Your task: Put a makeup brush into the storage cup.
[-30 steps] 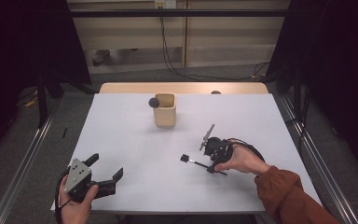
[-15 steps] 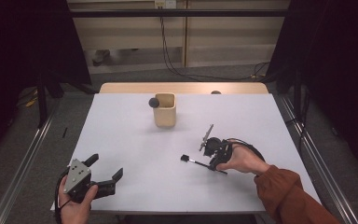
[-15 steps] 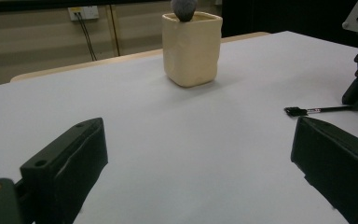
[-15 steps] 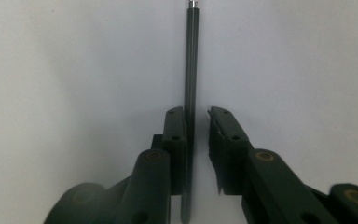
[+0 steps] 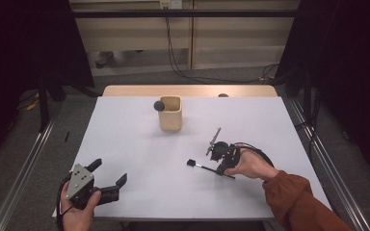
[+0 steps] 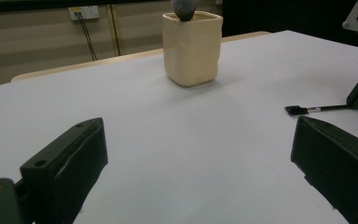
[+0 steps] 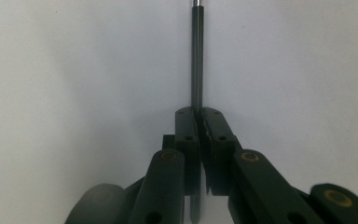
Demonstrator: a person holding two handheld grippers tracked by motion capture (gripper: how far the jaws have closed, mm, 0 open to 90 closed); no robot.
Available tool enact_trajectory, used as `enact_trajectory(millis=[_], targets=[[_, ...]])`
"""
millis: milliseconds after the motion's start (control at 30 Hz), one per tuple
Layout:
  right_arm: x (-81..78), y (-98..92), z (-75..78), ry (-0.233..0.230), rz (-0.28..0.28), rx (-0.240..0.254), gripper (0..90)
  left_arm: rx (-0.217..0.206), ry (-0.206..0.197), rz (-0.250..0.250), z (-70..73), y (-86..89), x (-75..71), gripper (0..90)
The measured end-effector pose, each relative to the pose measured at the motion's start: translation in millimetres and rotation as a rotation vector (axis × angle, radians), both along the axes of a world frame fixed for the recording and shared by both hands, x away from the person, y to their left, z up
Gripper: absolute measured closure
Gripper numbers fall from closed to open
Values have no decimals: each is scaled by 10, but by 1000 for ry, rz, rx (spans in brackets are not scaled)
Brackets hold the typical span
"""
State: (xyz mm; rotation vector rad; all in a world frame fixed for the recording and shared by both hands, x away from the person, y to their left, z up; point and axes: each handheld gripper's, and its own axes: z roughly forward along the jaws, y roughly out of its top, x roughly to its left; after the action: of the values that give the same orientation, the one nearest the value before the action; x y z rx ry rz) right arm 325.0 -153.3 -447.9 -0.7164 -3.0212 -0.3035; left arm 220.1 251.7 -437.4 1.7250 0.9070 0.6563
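While right hand-held gripper (image 7: 199, 116) pinches brush (image 5: 207, 168) mid-table — open room around.

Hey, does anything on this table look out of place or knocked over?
Nothing stands out. The cup stands upright with a dark ball at its rim. The right gripper is shut on a thin brush lying flat on the table; the left gripper hangs open.

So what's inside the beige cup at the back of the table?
The beige cup holds something with a dark grey rounded head poking above its rim. The cup's wall covers everything below that, so I can't tell its shaft or anything else inside.
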Motion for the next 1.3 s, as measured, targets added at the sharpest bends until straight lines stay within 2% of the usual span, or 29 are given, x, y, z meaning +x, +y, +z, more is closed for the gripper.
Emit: enact_trajectory(millis=[100,200,233,300,367,433,567,667,833,1067,1300], targets=[[-12,0,-1,-13,11,2,863,3,0,1,0,-1,3,34],[-27,-3,1,-14,-15,14,863,2,4,-5,-4,-2,5,34],[-14,-21,2,-10,2,14,863,3,4,-4,-4,-2,6,34],[-22,-32,4,-3,-24,31,863,3,2,-1,-3,1,5,34],[-10,-60,11,-7,-11,34,863,3,2,-2,-3,6,6,34],[-12,-78,45,-16,-30,46,864,2,1,0,-2,7,7,34],[-14,-117,101,-32,-79,92,864,5,1,2,-1,3,6,34],[-10,-155,118,-46,-82,114,863,-4,5,7,-2,14,7,34],[-53,-182,162,-72,-117,182,863,4,3,13,-1,10,10,34],[-89,-239,185,-105,-125,262,863,1,2,15,0,9,13,33],[-108,-304,197,-134,-173,345,863,5,3,10,-1,6,7,32]])
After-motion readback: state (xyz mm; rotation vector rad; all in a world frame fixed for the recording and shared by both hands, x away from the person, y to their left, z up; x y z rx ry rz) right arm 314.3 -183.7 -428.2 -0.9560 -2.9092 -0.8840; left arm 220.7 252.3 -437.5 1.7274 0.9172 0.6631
